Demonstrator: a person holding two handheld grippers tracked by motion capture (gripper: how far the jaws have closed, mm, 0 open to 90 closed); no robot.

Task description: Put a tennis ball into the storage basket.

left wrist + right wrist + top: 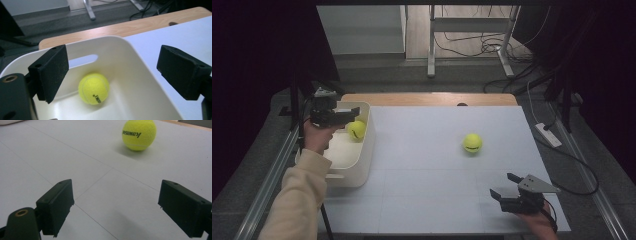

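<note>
A wide table with a pale grey-white top (pixel 432 190) and a light wooden strip along its far edge carries everything. At its left edge sits a deep cream plastic bin with rounded corners and a slot handle (pixel 357 170); inside it, against the far right wall, lies one yellow-green felt tennis ball (pixel 93 88). The left gripper (pixel 343 114) hangs over the bin's far end, its black jaws spread wide with that ball directly below and between them, not touched. A second yellow-green tennis ball with dark lettering (pixel 472 143) rests on the open top, right of centre. The right gripper (pixel 507 185) sits low near the table's near right corner, jaws wide apart and empty, pointing at this ball, which lies well ahead with bare surface between.
</note>
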